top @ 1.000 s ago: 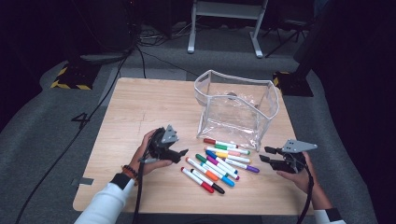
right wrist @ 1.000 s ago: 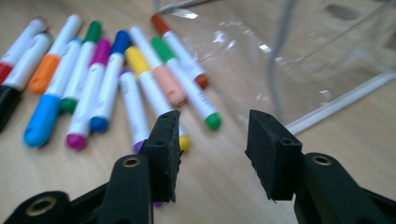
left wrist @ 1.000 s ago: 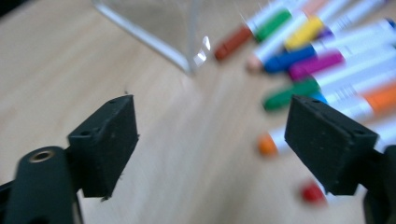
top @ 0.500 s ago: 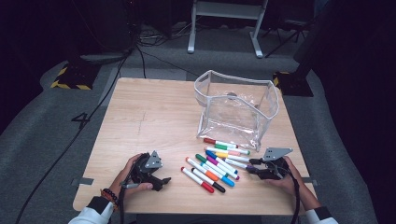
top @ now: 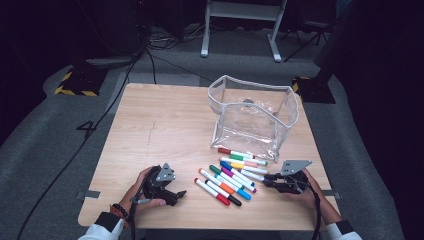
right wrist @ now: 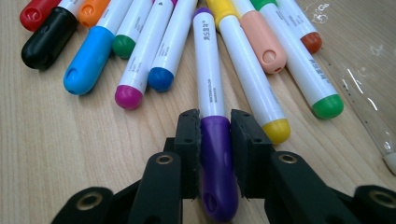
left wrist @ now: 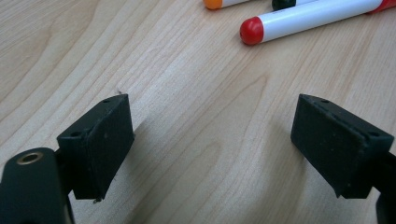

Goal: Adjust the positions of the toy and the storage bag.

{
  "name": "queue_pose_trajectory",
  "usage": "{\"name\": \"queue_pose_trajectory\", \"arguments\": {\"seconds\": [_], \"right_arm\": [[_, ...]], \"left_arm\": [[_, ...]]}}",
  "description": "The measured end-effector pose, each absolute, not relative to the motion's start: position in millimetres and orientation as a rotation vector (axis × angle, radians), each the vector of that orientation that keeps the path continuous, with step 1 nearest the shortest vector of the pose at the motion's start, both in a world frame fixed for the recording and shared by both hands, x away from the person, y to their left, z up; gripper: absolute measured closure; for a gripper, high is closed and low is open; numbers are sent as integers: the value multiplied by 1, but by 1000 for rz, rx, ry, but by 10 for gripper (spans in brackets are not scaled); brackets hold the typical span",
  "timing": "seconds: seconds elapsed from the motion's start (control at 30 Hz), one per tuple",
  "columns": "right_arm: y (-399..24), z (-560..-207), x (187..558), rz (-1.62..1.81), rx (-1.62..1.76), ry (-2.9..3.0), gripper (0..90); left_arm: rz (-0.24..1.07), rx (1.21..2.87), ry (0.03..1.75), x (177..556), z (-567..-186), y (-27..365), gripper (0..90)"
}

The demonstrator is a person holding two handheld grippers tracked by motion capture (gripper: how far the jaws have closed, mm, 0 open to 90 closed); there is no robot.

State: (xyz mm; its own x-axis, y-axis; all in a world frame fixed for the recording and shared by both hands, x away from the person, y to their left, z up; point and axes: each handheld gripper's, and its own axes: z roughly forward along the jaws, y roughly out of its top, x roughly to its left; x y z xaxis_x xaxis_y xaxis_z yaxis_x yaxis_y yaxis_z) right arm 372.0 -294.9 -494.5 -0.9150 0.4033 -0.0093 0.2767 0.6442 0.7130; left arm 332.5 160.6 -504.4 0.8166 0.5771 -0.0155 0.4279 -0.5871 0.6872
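Note:
Several coloured markers [top: 231, 175] lie in a fan on the wooden table [top: 165, 120]. My right gripper [top: 266, 180] sits at the fan's right side. In the right gripper view its jaws [right wrist: 215, 126] have just been closing and now press on both sides of the purple marker's [right wrist: 208, 70] cap. My left gripper [top: 179, 194] rests low on the table, left of the fan. Its jaws [left wrist: 210, 135] have just been opening and stand wide apart over bare wood. A red-capped marker [left wrist: 303, 18] lies ahead of them, untouched.
A clear plastic pouch [top: 252, 115] with a white rim stands open behind the markers. The table's front edge runs just below both hands. A cable trails from each gripper toward the person. A metal stand [top: 240, 15] is on the floor beyond the table.
Both hands have dropped toward the table's front. The left gripper pulled back and left from the markers. The right gripper moved left to the markers and its jaws closed on the purple one.

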Motion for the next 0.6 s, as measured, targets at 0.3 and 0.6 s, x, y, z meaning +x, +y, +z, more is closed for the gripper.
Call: {"name": "queue_pose_trajectory", "arguments": {"seconds": [0.3, 0.6], "right_arm": [[-301, -487, 369, 1146, 538, 2689, 749], [-303, -490, 369, 1113, 539, 2707, 748]], "left_arm": [[264, 2290, 719, 334, -504, 161, 132], [262, 2290, 717, 334, -504, 161, 131]]}}
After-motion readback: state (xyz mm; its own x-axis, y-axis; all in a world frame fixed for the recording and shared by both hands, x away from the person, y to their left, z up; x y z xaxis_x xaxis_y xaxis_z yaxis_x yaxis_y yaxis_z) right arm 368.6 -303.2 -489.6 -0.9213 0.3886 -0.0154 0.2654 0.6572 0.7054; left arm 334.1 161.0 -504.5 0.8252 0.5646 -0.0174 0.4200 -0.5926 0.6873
